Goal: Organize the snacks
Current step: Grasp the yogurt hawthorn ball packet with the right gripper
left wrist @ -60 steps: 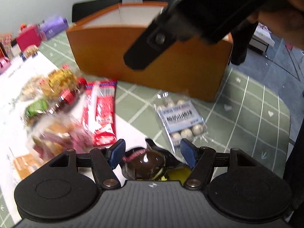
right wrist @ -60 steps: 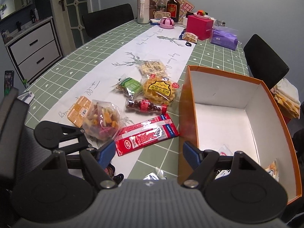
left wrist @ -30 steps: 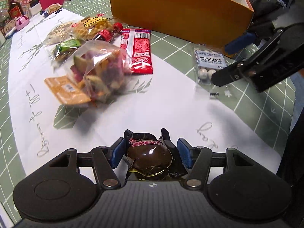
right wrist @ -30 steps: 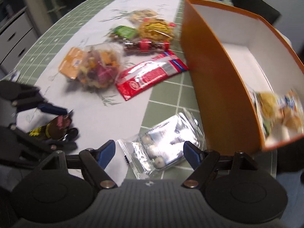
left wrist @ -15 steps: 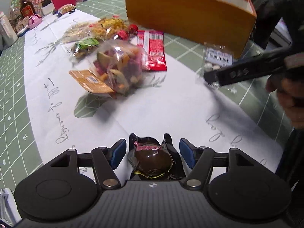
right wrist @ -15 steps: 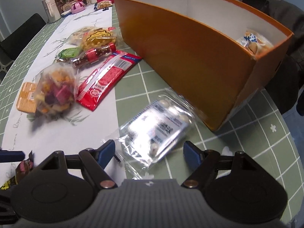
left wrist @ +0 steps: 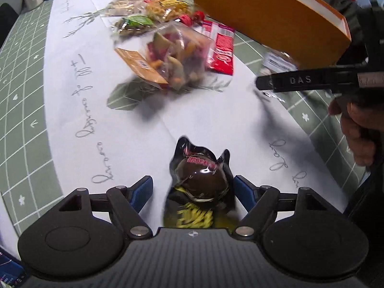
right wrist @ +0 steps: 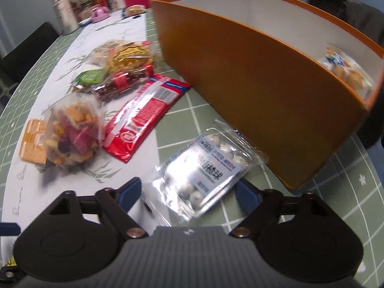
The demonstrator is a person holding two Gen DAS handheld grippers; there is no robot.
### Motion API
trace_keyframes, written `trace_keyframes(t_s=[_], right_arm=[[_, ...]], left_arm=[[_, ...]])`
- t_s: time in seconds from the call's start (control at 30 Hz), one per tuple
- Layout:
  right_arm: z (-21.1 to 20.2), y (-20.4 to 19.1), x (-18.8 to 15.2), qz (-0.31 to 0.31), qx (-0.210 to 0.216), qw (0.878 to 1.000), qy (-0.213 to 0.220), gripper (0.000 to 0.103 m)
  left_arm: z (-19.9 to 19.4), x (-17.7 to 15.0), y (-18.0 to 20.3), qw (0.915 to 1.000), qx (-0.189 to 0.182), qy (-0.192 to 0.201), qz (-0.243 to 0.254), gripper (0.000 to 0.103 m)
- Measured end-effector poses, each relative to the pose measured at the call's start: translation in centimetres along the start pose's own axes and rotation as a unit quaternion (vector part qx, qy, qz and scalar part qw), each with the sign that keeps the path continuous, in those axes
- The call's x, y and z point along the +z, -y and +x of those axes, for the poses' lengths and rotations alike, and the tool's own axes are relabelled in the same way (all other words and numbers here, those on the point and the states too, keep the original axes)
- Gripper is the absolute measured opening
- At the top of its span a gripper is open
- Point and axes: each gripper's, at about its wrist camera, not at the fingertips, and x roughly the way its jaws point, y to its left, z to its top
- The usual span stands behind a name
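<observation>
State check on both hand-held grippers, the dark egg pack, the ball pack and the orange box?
Left hand-held gripper: jaws opening, pads clear of the pack between them.
Dark egg pack: lying on the white runner.
Right hand-held gripper: open, straddling the ball pack.
Ball pack: flat on the table, sealed.
Orange box: open-topped, one snack bag inside.

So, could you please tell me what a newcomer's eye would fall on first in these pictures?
Probably the large orange cardboard box, white inside, standing at the table's right with one snack bag in its corner. Next, the clear packet of white balls lying between the right gripper's open fingers. Then the dark glossy wrapped snack between the left gripper's opening jaws on the white runner.
</observation>
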Motion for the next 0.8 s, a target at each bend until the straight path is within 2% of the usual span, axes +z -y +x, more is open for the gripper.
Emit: trace_keyframes(t_s=[0.03, 0.1, 0.13, 0.17, 0.2, 0.27, 0.33, 0.4, 0.47, 0.53, 0.63, 0.7, 0.8], right_arm=[[0.1, -0.5, 0.1, -0.025, 0.013, 1.000, -0.003, 0.072], [0.4, -1.9, 0.4, -0.099, 0.041, 0.994, -0.015, 0.069], [0.4, -2.3, 0.5, -0.127, 0.050, 0.990, -0.019, 0.062], [0.3, -2.5, 0.6, -0.139, 0.058, 0.988, -0.026, 0.060], [0.1, -2.3, 0.7, -0.131, 0.071, 0.988, -0.035, 0.058], [-0.3, -1.5, 1.0, -0.091, 0.084, 0.991, -0.049, 0.059], [-0.6, -0.8, 1.2, -0.054, 0.073, 0.995, -0.048, 0.071], [-0.6, 0.0, 1.4, -0.005, 0.063, 0.997, -0.046, 0.078], [0.0, 0.8, 1.6, 0.062, 0.061, 0.995, -0.055, 0.079], [0.2, 1.2, 2.1, 0.112, 0.050, 0.991, -0.046, 0.081], [0.7, 0.7, 3.0, 0.134, 0.013, 0.991, -0.023, 0.080], [1.4, 0.5, 3.5, 0.152, 0.002, 0.988, -0.022, 0.078], [2.1, -0.3, 4.1, 0.153, -0.020, 0.988, -0.015, 0.080]], left_arm=[[0.4, -0.1, 0.3, 1.0000, 0.000, -0.002, 0.006, 0.085], [0.6, -0.4, 1.0, 0.9995, 0.014, 0.010, 0.028, 0.085], [0.7, -0.5, 1.3, 0.9988, 0.023, 0.014, 0.041, 0.085], [0.8, -0.5, 1.5, 0.9982, 0.028, 0.017, 0.050, 0.085], [0.7, -0.5, 1.5, 0.9980, 0.028, 0.020, 0.053, 0.084], [0.6, -0.4, 1.2, 0.9983, 0.028, 0.024, 0.044, 0.074], [0.4, -0.3, 0.6, 0.9987, 0.031, 0.026, 0.031, 0.071], [0.5, 0.0, 0.2, 0.9989, 0.031, 0.029, 0.022, 0.071], [0.5, 0.3, -0.2, 0.9989, 0.032, 0.029, 0.017, 0.069], [0.5, 0.5, -0.3, 0.9990, 0.035, 0.026, 0.013, 0.069], [0.4, 0.5, -0.3, 0.9989, 0.037, 0.026, 0.012, 0.068], [0.4, 0.4, -0.3, 0.9989, 0.038, 0.026, 0.013, 0.068], [0.4, 0.2, -0.5, 0.9990, 0.033, 0.027, 0.011, 0.068]])
